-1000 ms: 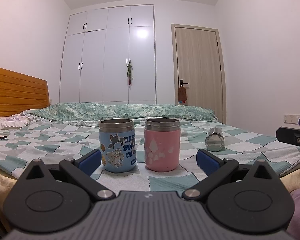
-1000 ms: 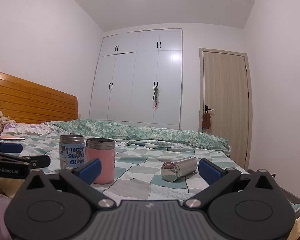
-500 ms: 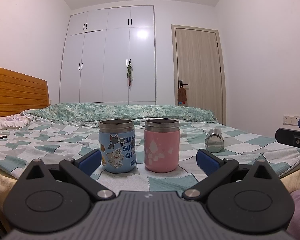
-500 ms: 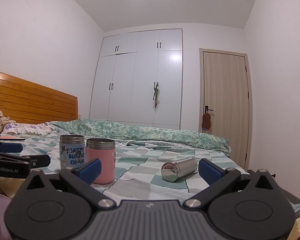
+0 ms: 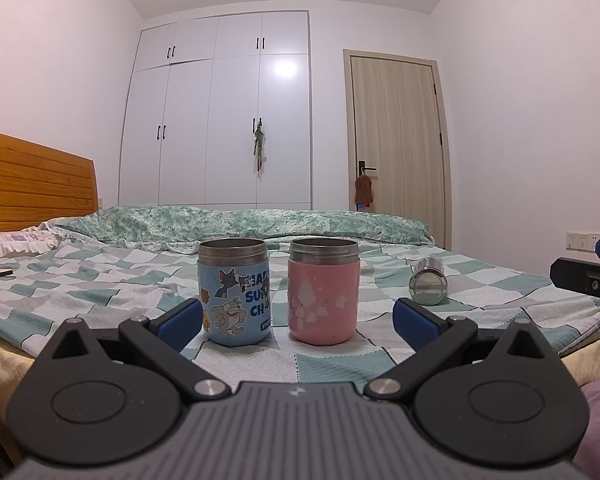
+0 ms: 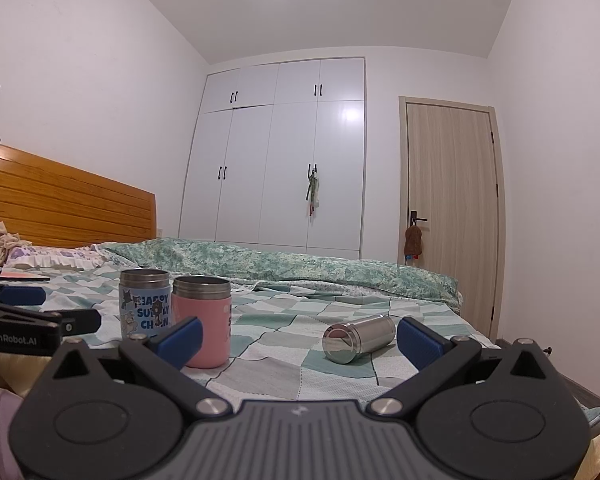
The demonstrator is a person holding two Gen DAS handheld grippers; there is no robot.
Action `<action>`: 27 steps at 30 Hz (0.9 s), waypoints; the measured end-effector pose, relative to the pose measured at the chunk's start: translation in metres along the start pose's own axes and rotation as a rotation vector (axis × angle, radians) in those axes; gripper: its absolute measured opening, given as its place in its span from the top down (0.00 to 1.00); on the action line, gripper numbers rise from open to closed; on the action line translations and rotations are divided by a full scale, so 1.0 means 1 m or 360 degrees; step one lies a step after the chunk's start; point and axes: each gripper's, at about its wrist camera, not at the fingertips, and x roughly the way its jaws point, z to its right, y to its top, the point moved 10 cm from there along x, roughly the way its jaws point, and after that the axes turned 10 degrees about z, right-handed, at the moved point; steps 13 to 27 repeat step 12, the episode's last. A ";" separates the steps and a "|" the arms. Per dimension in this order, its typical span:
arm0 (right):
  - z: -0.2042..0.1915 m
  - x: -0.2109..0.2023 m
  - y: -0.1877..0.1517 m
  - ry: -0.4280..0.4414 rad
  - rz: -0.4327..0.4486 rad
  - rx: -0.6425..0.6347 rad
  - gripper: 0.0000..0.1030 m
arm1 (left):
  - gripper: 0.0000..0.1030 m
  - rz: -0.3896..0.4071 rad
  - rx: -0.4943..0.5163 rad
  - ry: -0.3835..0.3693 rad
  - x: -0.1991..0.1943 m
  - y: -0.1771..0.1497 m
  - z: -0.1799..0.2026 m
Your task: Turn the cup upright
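Nearest the cameras, the left gripper (image 5: 296,316) and the right gripper (image 6: 298,338) both hover spread wide and empty at the near edge of the bed (image 6: 340,376) — low and level, seemingly to take a cup from the side. Just left of the pink cup (image 6: 202,322) stands the blue cartoon cup (image 6: 145,304), both mouth-up and needing no turn. Well to the pink cup's right lies the steel cup (image 6: 358,336) on its side — the one to flip, framed between the right gripper's fingers.
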 end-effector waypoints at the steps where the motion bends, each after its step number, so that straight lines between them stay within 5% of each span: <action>1: 0.000 0.000 0.000 0.0000 0.0000 0.0000 0.00 | 0.00 0.0001 0.0000 0.0000 0.000 0.000 0.000; 27: 0.000 0.000 0.000 0.0001 0.0001 -0.0001 0.00 | 0.00 0.0012 0.0006 -0.0011 0.000 0.000 0.004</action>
